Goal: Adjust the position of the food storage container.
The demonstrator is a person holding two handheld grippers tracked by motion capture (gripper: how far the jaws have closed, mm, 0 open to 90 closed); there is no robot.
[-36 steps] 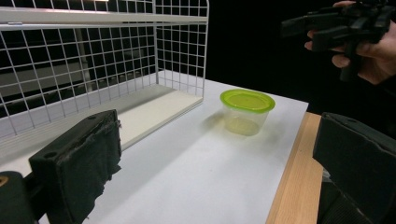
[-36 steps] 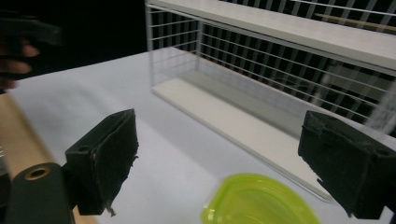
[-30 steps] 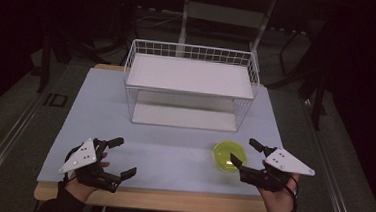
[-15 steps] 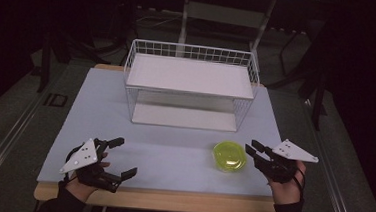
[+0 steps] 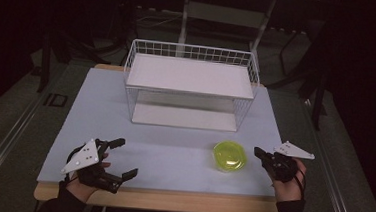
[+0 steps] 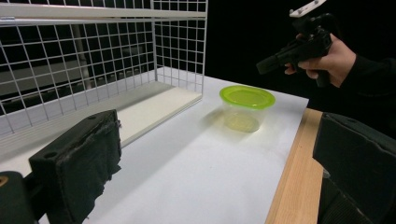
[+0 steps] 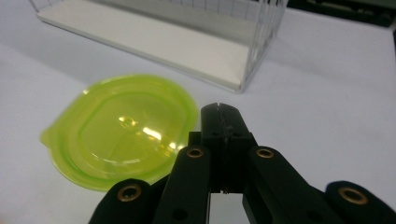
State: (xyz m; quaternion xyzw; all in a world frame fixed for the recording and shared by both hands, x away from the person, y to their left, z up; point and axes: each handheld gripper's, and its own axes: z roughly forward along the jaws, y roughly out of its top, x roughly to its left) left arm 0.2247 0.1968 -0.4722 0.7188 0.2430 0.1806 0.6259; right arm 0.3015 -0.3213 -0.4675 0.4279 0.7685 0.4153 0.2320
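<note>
Spanning most of the high view, a pale table (image 5: 172, 160) is seen, edged along the near side by a bare wooden strip. A white wire rack (image 5: 190, 86) with two flat shelves is set toward the far middle, its open front turned to the person. Broad bare tabletop is left between the rack and the near edge, and along both sides of the rack.

A yellow-green lidded tub (image 5: 229, 156) is placed upright on the near right part of the table, well apart from the rack's front corner and near the right edge; its clear body is seen in the left gripper view (image 6: 246, 108).

The left gripper (image 5: 120, 157) is held low at the near left corner, jaws spread wide, nothing between them.

The right gripper (image 5: 258, 153) is held just off the right edge, raised above the table, just beside the tub and not touching it; its jaws are pressed together, empty (image 7: 223, 122).
</note>
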